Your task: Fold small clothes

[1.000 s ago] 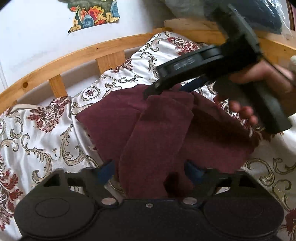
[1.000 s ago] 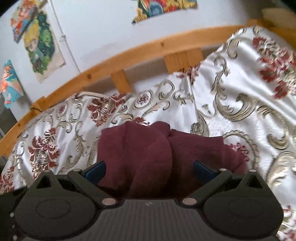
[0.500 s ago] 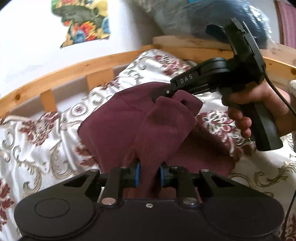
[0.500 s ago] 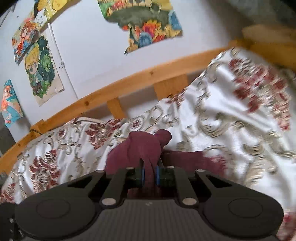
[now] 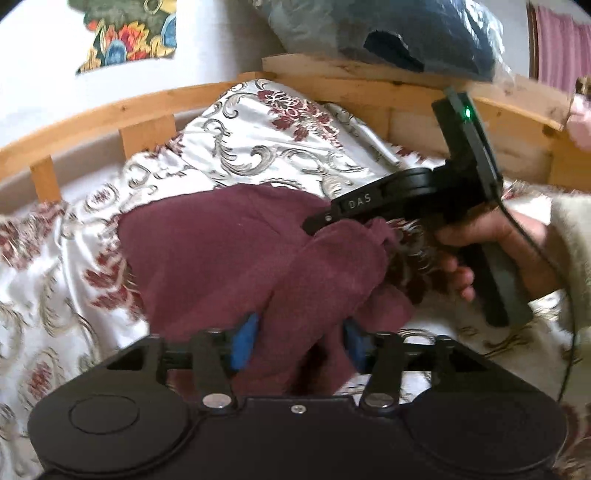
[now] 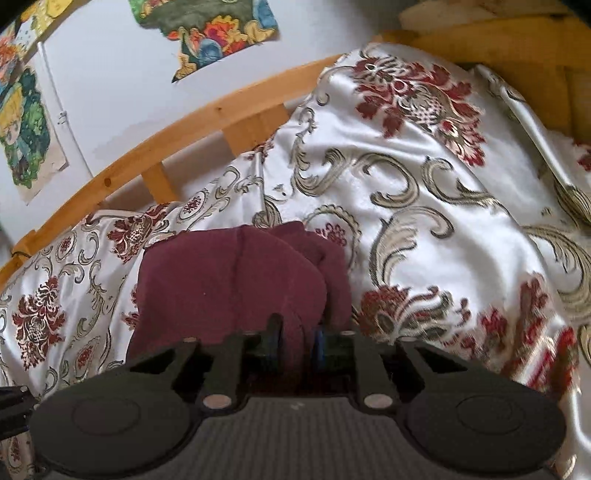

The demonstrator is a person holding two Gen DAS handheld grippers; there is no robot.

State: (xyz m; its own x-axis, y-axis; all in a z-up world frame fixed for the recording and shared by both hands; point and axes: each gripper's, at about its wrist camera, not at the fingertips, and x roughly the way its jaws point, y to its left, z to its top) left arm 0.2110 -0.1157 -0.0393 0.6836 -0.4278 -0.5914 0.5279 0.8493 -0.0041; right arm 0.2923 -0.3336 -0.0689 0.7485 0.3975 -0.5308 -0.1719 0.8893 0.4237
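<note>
My left gripper [image 5: 299, 334] has its blue pads [image 5: 243, 341] apart, with a thick fold of the maroon garment [image 5: 221, 258] bunched between them. The cloth fills the gap, but I cannot tell from the left wrist view whether the pads press it or just flank it. The jaws stand at a middling width, not wide.

My right gripper [image 6: 297, 345] is drawn narrow and pinches a ridge of the same maroon garment [image 6: 221, 280]. The cloth rises straight up between the two pads and spreads away from them toward the headboard side. In the left wrist view I see that gripper [image 5: 321, 225] from the side, its tip down at the far right corner of the garment, with the right hand [image 5: 491, 251] wrapped around its handle and a green light lit on its upright body.

The garment lies on the bed, on a white satin bedspread [image 6: 424, 192] patterned with gold scrolls and dark red flowers. It sits roughly mid-bed, bunched, one layer lapped over another on the right side.

A wooden bed rail [image 6: 207, 118] curves behind the bedspread. On the wall above it hang colourful posters [image 6: 218, 33]. A dark blue bundle in clear plastic [image 5: 406, 33] rests on the wooden frame at the far end in the left wrist view.
</note>
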